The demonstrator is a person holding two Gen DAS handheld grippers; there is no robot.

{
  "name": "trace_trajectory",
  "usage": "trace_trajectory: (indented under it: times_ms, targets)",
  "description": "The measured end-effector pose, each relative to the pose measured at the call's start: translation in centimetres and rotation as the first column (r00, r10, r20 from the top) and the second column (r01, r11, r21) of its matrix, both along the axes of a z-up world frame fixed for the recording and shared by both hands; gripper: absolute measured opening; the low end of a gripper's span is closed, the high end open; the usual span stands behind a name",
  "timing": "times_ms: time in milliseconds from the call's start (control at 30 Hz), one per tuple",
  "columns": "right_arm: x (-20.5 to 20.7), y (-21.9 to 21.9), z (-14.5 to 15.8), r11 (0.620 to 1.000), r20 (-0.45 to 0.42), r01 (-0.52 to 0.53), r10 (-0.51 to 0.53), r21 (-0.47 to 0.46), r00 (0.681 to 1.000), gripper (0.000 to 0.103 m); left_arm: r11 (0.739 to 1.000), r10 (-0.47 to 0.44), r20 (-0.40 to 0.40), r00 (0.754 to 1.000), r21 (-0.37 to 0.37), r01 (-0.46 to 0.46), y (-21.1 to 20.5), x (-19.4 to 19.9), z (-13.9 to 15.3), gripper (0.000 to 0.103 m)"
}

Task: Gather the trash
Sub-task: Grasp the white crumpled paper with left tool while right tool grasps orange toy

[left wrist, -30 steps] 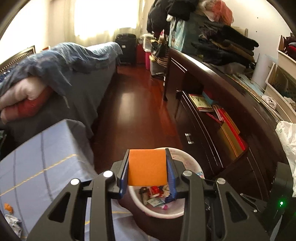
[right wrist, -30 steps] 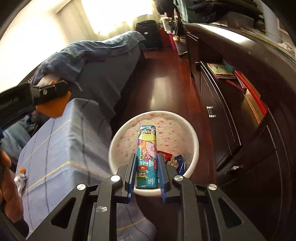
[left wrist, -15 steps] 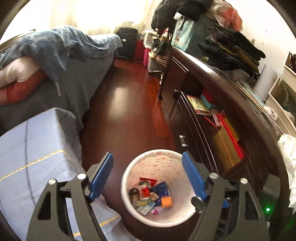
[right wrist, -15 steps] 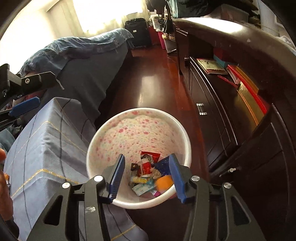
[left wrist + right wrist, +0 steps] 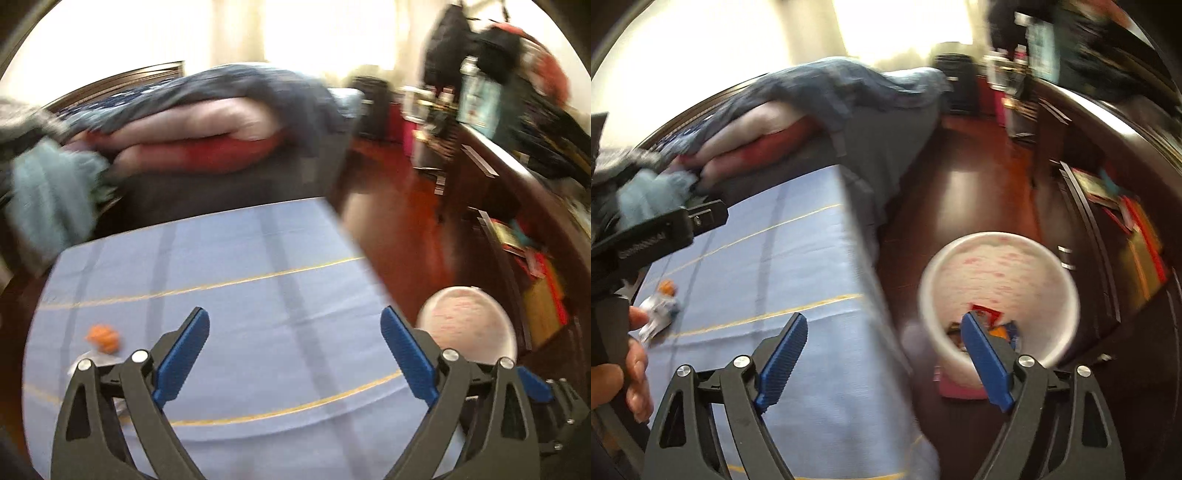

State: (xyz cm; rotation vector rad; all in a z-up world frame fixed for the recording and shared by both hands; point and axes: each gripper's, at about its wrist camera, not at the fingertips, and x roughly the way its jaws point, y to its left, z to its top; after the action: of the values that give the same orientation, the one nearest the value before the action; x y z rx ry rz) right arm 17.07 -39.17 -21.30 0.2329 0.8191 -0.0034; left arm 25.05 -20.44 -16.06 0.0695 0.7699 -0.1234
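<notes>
My left gripper [image 5: 295, 325] is open and empty above the blue checked tablecloth [image 5: 229, 266]. A small orange scrap [image 5: 103, 336] lies on the cloth to its left, with a pale wrapper [image 5: 86, 357] just below it. The white flowered trash bin [image 5: 467, 325] stands on the floor to the right. My right gripper [image 5: 884, 334] is open and empty, over the table's right edge. The bin [image 5: 997, 273] holds several wrappers [image 5: 986, 317]. The orange scrap [image 5: 667, 286] and wrapper [image 5: 659, 314] lie at the cloth's left. Both views are motion-blurred.
A bed with a blue cover and pink and red pillows [image 5: 207, 133] stands behind the table. A dark wooden cabinet with books [image 5: 1123, 206] runs along the right. Red-brown floor [image 5: 967, 184] lies between. The left gripper's body [image 5: 657, 236] and a hand [image 5: 624, 362] show at left.
Both grippers opened and dropped the orange card and the teal tube into the bin. Both have then swung left, from over the bin toward the table.
</notes>
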Motion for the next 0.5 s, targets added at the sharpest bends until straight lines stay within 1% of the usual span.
trace_trajectory:
  times_ms: [100, 167, 233, 300, 400, 467, 500]
  targets:
    - [0.3, 3.3, 0.3, 0.997, 0.001, -0.079, 0.079, -0.009, 0.997, 0.085, 0.993, 0.102, 0.009, 0.995, 0.056, -0.102, 4.4, -0.6, -0.4, 0.098]
    - [0.2, 5.1, 0.5, 0.992, 0.001, -0.124, 0.124, -0.014, 0.992, 0.085, 0.981, 0.17, 0.018, 0.985, 0.091, -0.171, 7.5, -0.9, -0.8, 0.099]
    - [0.3, 7.1, 0.6, 0.985, -0.001, -0.169, 0.169, -0.023, 0.986, 0.086, 0.973, 0.207, 0.011, 0.978, 0.102, -0.207, 9.9, -1.0, -1.2, 0.099]
    - [0.3, 8.8, 0.7, 0.978, -0.003, -0.206, 0.206, -0.027, 0.979, 0.086, 0.97, 0.225, -0.024, 0.974, 0.1, -0.221, 12.0, -0.6, -2.0, 0.099]
    - [0.4, 11.4, 0.8, 0.967, -0.006, -0.252, 0.252, -0.04, 0.968, 0.086, 0.974, 0.215, -0.093, 0.972, 0.09, -0.207, 14.4, 0.4, -3.9, 0.099]
    - [0.3, 12.7, 0.9, 0.962, -0.006, -0.27, 0.27, -0.046, 0.963, 0.086, 0.978, 0.196, -0.115, 0.974, 0.09, -0.186, 15.3, 0.9, -5.1, 0.099]
    - [0.3, 13.5, 1.0, 0.958, -0.008, -0.282, 0.282, -0.053, 0.959, 0.086, 0.978, 0.195, -0.125, 0.973, 0.103, -0.183, 15.7, 1.3, -5.5, 0.099]
